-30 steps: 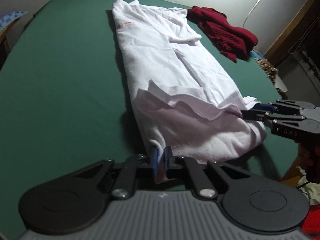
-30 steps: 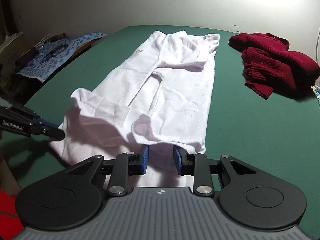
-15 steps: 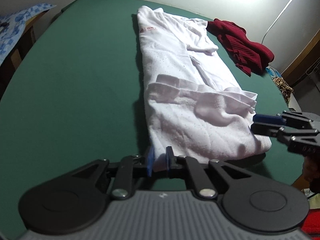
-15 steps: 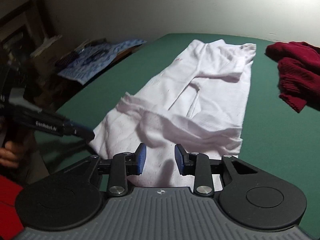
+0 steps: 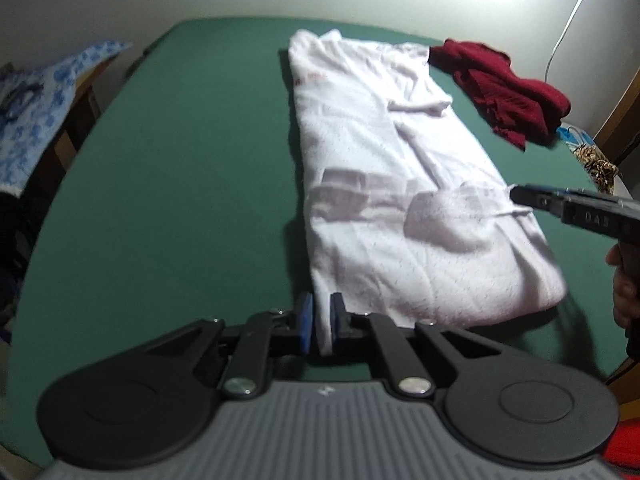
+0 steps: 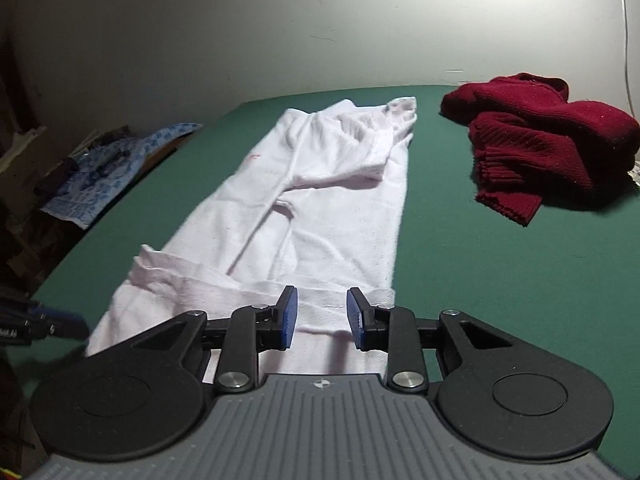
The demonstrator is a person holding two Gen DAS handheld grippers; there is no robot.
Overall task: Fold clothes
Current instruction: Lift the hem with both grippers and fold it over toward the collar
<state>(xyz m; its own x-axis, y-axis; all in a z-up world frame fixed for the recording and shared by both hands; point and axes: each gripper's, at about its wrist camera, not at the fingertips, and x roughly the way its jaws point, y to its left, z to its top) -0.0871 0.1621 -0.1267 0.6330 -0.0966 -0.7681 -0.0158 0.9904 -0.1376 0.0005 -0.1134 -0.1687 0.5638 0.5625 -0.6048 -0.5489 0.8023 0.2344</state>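
- The left gripper (image 5: 320, 322) has its blue fingers (image 5: 306, 322) pinched almost together on the near corner of the white shirt (image 5: 400, 184) — a thin bit of cloth sits between them.
- The right gripper (image 6: 322, 316) has its fingers (image 6: 289, 316) partly open. White cloth lies in the gap under them, but I cannot tell if the pads press on it.
- The white shirt lies long and narrow on the green worktop (image 5: 180, 184), with its near end turned up and over onto itself in a loose band.
- I think the shirt is light, soft and floppy. It will sag and slide out of shape if only one corner gets lifted, so both near corners, right at the hem, look like the best spots to hold.
- The cloth is thin, so a small pinch should be enough — it will not break.
- A red sweater (image 6: 536, 140) sits in a heap farther back to the right, well apart from the shirt. Blue patterned cloth (image 6: 116, 168) lies off the left edge of the worktop.
- A second ago the turned-up hem was a big puffy bump close to both grippers. Now it is flatter and lies farther up the shirt, and the right gripper's tip sits farther along the shirt's side.
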